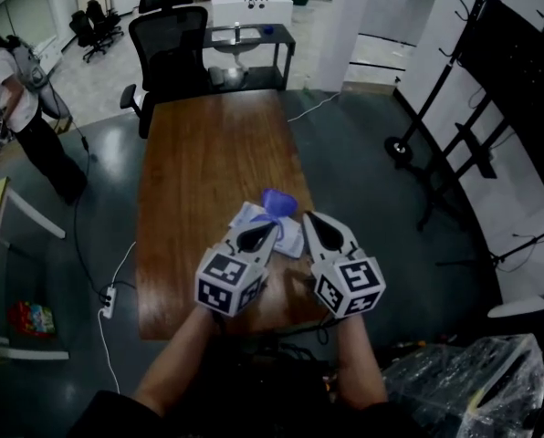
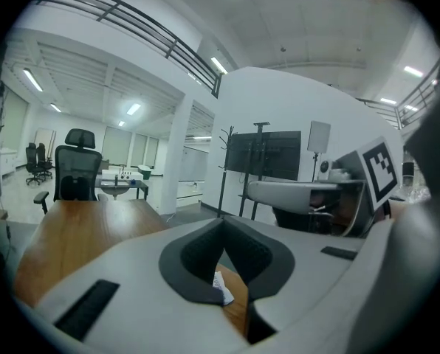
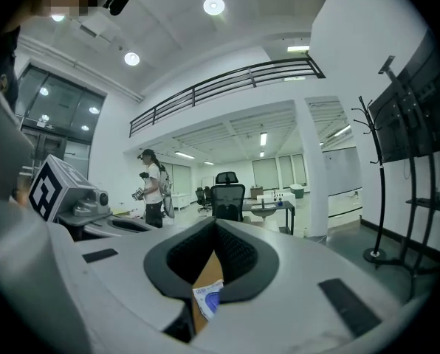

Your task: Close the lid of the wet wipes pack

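A white wet wipes pack (image 1: pixel 290 239) lies on the brown wooden table (image 1: pixel 208 153), near its front end. Its purple lid (image 1: pixel 278 203) stands raised at the pack's far side. My left gripper (image 1: pixel 270 230) is over the pack's near left part, its jaws shut with nothing between them. My right gripper (image 1: pixel 308 217) hovers just right of the pack, also shut and empty. In the left gripper view a strip of the pack (image 2: pixel 221 287) shows below the closed jaws. The right gripper view shows the pack's corner with a blue mark (image 3: pixel 207 299) under its jaws.
A black office chair (image 1: pixel 170 39) stands at the table's far end, with a small dark table (image 1: pixel 250 35) behind it. A person (image 1: pixel 16 99) stands at the far left. Black stands (image 1: pixel 464 117) are on the right, a power strip (image 1: pixel 108 301) lies on the floor left.
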